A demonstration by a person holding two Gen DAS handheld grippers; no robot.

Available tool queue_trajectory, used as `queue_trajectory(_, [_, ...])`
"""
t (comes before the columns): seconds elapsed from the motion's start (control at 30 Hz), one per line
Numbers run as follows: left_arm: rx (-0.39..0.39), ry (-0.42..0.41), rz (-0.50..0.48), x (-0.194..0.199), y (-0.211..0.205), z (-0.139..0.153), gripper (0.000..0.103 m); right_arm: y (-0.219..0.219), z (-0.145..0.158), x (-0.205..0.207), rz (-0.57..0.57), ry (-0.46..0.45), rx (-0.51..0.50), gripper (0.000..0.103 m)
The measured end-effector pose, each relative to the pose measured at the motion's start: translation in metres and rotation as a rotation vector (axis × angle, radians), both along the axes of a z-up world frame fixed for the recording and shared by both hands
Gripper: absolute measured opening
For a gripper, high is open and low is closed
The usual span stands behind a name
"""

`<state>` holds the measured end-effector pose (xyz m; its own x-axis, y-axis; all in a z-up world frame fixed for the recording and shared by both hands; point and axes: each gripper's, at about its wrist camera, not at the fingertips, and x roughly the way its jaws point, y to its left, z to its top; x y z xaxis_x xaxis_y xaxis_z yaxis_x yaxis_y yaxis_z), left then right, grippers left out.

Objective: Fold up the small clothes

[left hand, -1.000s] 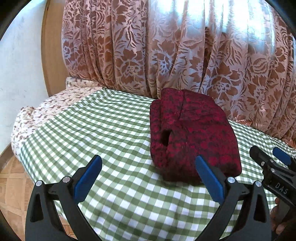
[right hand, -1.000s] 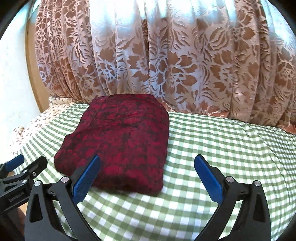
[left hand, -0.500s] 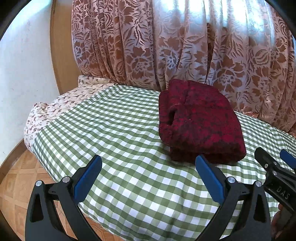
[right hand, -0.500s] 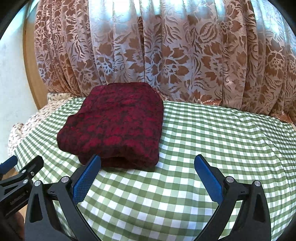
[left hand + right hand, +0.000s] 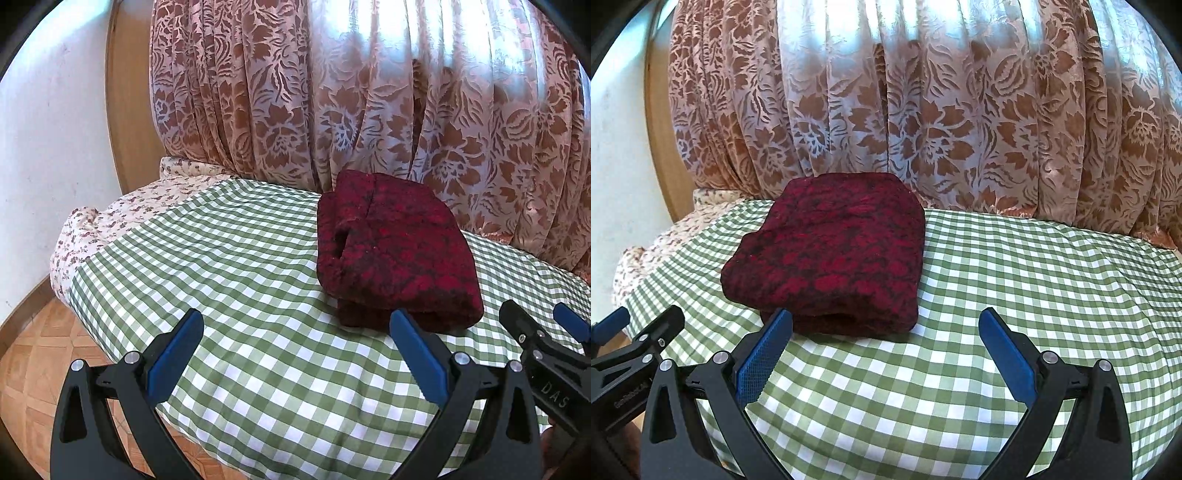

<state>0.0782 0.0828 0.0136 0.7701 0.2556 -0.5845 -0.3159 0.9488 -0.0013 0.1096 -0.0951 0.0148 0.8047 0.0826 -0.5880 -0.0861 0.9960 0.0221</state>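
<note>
My left claw (image 5: 295, 350) is spread wide with nothing between its blue pads, and so is my right claw (image 5: 884, 350). Both hang above the near part of the green checked cloth (image 5: 236, 266), clear of the clothing.

The dark red garment (image 5: 395, 258) lies folded into a thick block on the checked cloth, at the far side close to the flowered curtain (image 5: 369, 92). From the right claw's camera the garment (image 5: 834, 258) sits left of centre, its rounded folded edge facing me and its left pad just in front of that edge without touching it.

A second ago the garment filled far more of both views and lay right between or against my pads; now it looks smaller and sits farther off, so both claws have drawn back and up from it. More of the checked cloth shows in front of it, and on the left the wooden floor (image 5: 29, 354) and the small-flowered sheet (image 5: 122, 210) have come into view. The garment's shape has not changed.
</note>
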Motion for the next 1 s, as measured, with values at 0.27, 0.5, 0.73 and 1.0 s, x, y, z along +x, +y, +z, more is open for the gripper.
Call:
queue_trajectory(0.27, [-0.003,-0.009,0.008,-0.003,0.006,0.002,0.101,0.006,0.002,-0.001,0.008,-0.004,0.002,0.100])
queue_trajectory(0.5, [-0.011,-0.019,0.021,-0.005,0.011,0.004,0.101,0.009,0.001,-0.001,0.017,0.001,0.002,0.100])
queue_trajectory(0.73, [-0.012,-0.018,0.019,-0.006,0.012,0.003,0.101,0.011,0.000,0.000,0.022,0.007,0.001,0.100])
queue_trajectory(1.0, [-0.033,-0.002,0.015,-0.002,0.017,-0.003,0.100,0.012,-0.003,0.001,0.023,0.015,0.000,0.100])
